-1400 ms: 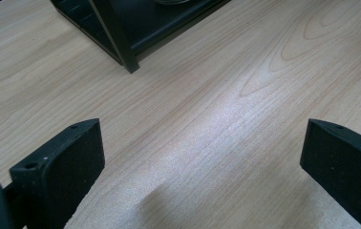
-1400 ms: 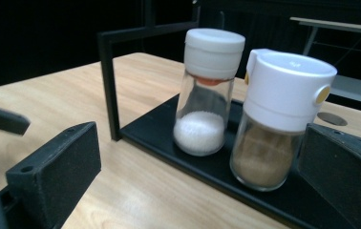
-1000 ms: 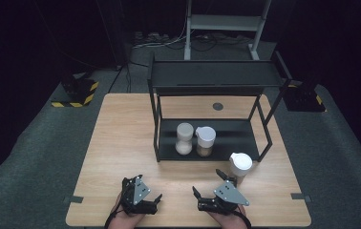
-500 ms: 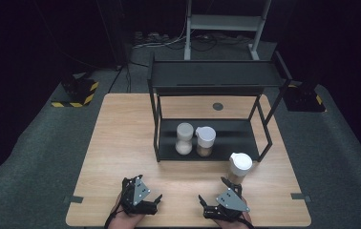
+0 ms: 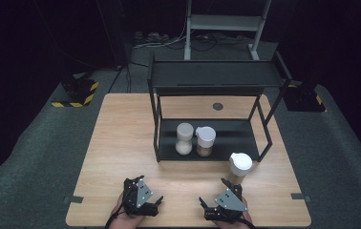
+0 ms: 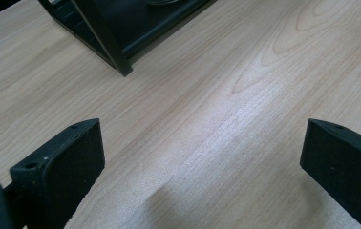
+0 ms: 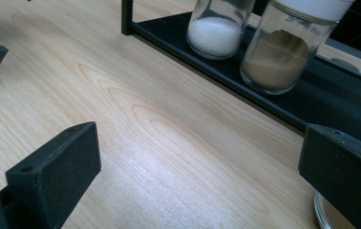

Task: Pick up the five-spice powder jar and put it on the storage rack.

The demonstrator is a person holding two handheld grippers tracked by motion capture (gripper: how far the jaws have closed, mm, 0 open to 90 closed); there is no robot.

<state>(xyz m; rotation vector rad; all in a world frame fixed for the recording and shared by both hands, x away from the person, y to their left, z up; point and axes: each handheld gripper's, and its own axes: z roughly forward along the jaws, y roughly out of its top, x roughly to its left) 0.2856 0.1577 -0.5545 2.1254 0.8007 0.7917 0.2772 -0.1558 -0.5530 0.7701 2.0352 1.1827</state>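
High view records the left claw [image 5: 157,204] and the right claw [image 5: 214,196] both low at the near edge of the wooden bench [image 5: 121,143], each held in a hand entering from the bottom of the frame, and well apart from one another. Left claw is released: in the left gripper view its jaws stand wide apart over bare wood, nothing between them, with a corner post of the black rack [image 6: 107,40] ahead and to the left. Right claw is likewise released: in the right gripper view its jaws stand wide apart with bare bench between them. Nearest to the right claw is a white-lidded jar [image 5: 239,167], standing upright on the bench just outside the front right corner of the rack [image 5: 226,138], just ahead of that claw; in the right gripper view a rim of this jar [image 7: 329,217] appears at the lower right, beside the right-hand jaw, and whether it touches the jaw cannot be told. On the lower shelf of the rack stand two further jars side by side: one holding white grains [image 5: 185,138] [image 7: 217,31] on the left, one holding brown powder [image 5: 205,140] [image 7: 283,52] on the right, both upright.
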